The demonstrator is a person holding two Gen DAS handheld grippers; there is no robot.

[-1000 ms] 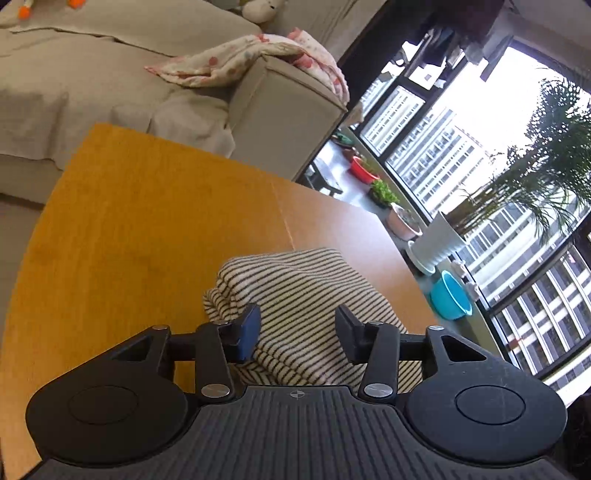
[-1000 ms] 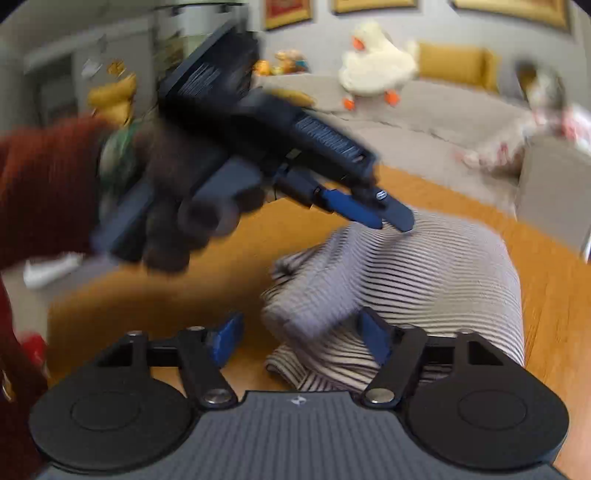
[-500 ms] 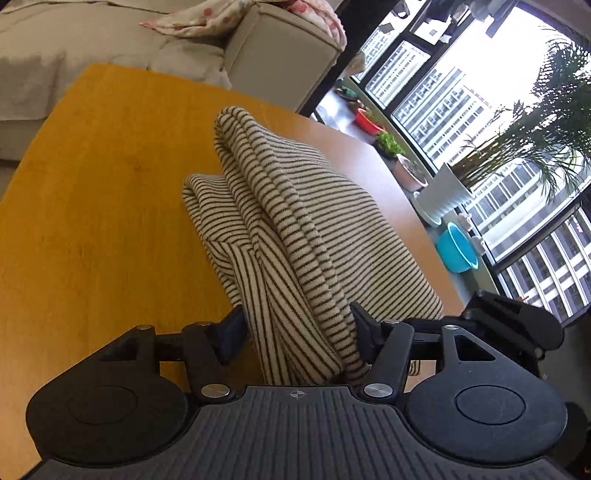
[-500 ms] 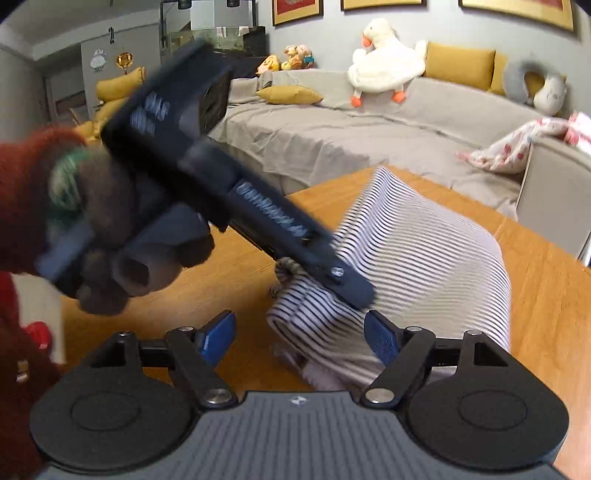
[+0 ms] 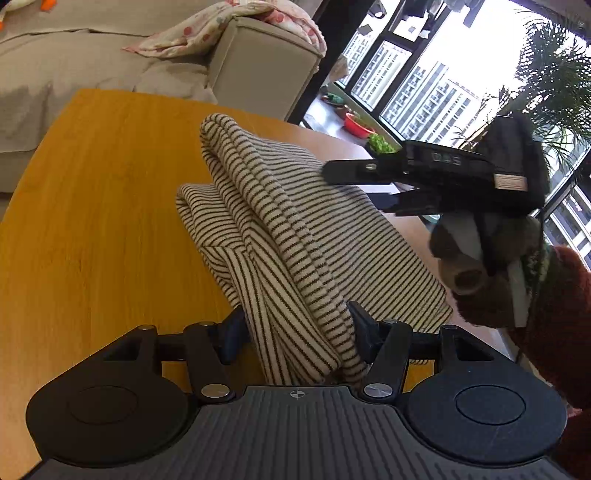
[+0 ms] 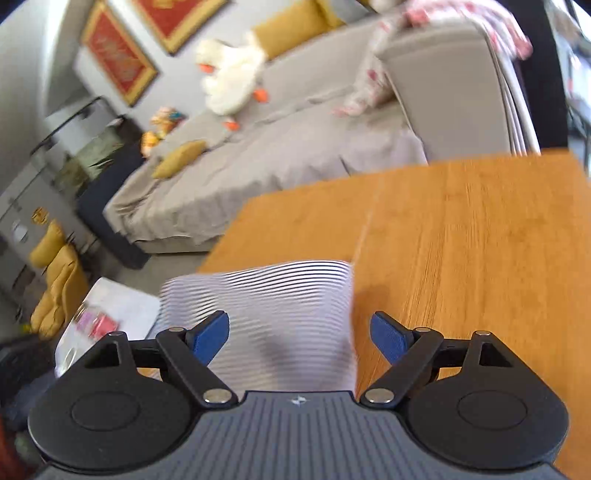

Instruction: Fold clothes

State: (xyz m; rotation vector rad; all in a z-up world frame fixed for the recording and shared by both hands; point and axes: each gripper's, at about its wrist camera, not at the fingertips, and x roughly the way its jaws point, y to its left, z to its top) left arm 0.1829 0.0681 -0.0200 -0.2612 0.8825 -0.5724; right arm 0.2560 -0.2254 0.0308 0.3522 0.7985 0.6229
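Left wrist view: the left gripper [image 5: 295,328] has its fingers [image 5: 231,334] closed on a thick bunched fold of the striped garment [image 5: 295,236], which rises between them and runs away toward 12 o'clock. The rest of the garment lies folded on the wooden desk [image 5: 103,206], spreading toward 2 o'clock. At 2 o'clock the right gripper [image 5: 354,184] comes in from the side, held by a gloved hand [image 5: 480,266] with a rust-red sleeve; its tips sit at the garment's far edge, one finger [image 5: 354,171] above the cloth and another lower, apart from each other. Whether they touch the cloth I cannot tell. Beyond the desk, at 11 o'clock, stands a beige sofa [image 5: 110,66] with a floral blanket [image 5: 221,26] draped over its arm. At 1 o'clock a large window [image 5: 424,81] shows tower blocks, with a palm plant [image 5: 554,85] beside it.

Right wrist view: the picture is blurred. The right gripper [image 6: 299,336] has its blue-padded fingers [image 6: 210,336] spread wide, nothing between them gripped. The striped garment [image 6: 266,306] lies directly ahead and beneath the tips, at the near left edge of the desk [image 6: 461,240]. The desk stretches to 1 o'clock. At 11 o'clock the sofa [image 6: 295,122] carries a white plush duck [image 6: 229,85] and a yellow cushion [image 6: 179,158]; framed red pictures [image 6: 118,62] hang on the wall.
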